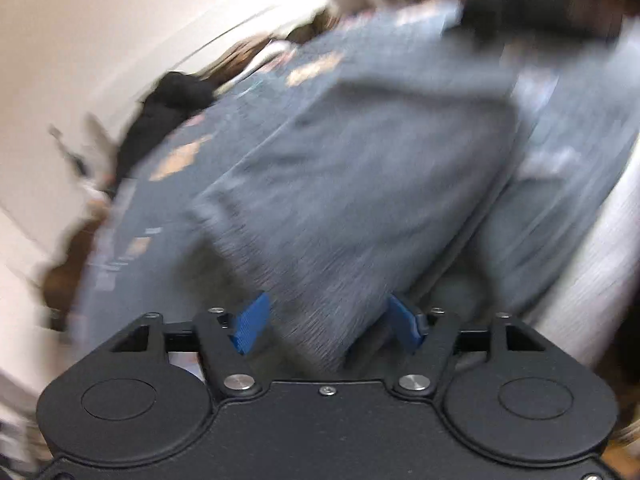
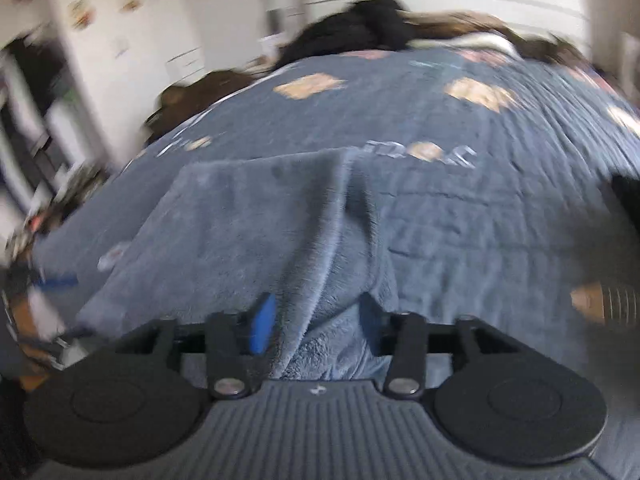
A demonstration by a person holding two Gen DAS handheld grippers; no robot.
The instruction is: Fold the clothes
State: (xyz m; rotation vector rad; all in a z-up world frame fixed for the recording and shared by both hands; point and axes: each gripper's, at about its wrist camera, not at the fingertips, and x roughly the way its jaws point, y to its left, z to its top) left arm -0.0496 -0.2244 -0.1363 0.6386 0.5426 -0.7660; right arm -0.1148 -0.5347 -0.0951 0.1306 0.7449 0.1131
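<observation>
Blue pads (image 1: 252, 326) of the left gripper (image 1: 326, 326) pinch a grey fleece (image 1: 352, 184) filling mid-frame — blurred. Low in the right view, the right gripper (image 2: 316, 326) clamps the same fleece (image 2: 248, 232), draped over a patterned quilt (image 2: 480, 208).

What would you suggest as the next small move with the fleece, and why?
Probably carry both held edges forward and lay them down: the left gripper and right gripper each pinch the grey fleece, which hangs lifted over the bedspread.
</observation>
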